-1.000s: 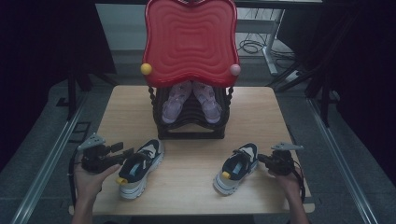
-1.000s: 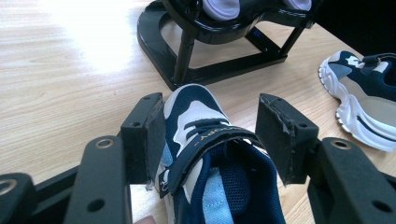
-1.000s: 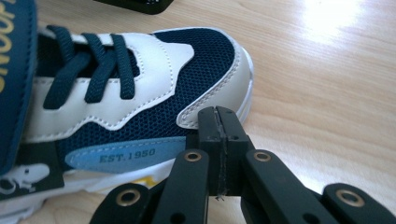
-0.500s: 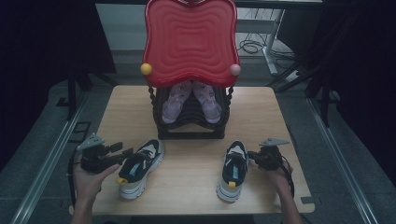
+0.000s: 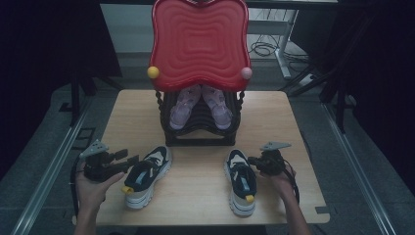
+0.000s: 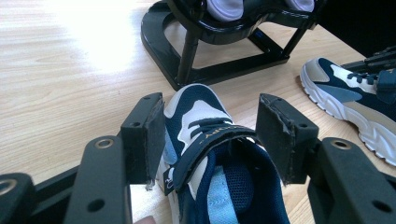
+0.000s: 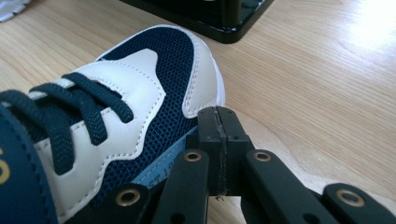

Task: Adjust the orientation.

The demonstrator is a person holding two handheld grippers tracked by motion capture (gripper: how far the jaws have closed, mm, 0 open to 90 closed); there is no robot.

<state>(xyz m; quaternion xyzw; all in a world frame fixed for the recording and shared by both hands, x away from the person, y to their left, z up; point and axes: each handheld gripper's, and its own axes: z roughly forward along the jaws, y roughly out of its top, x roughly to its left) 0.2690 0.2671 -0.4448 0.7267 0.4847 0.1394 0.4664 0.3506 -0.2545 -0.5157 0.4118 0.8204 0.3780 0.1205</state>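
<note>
Desk [image 5: 195, 196] layout was as a second ago: the black shoe rack [image 5: 200, 122] with its red top panel [image 5: 198, 41] sat at 12 o'clock, with a pale lilac pair [image 5: 200, 105] resting on it. What changed was the right sneaker [image 5: 242, 181]: a second earlier it lay angled, toe toward 1 o'clock, over near the 4 o'clock edge; half a second ago it was already swinging straight; now it sat roughly square, toe at 12, heel with its yellow tab at 6, and closer to the desk's centre. The left sneaker [image 5: 147, 176] had not moved, toe angled toward 1 o'clock, at about 7 o'clock on the desk. The right gripper [image 5: 254, 160] pressed against the right sneaker's outer side near the toe; its own view showed the fingers [image 7: 219, 135] clenched together on nothing, touching the upper, so this read as a nudge and not a grasp. The left gripper [image 5: 129, 159] sat at the left sneaker's heel end; its own view showed the fingers [image 6: 147, 135] released, straddling the collar and strap with the shoe between them, one pad close to the shoe's side, the other apart. My read: right shoe was aligned by pushing, left shoe was yet to be gripped, and the pair looked headed for the rack, possibly the lower tier, though I couldn't see whether it was free.
</note>
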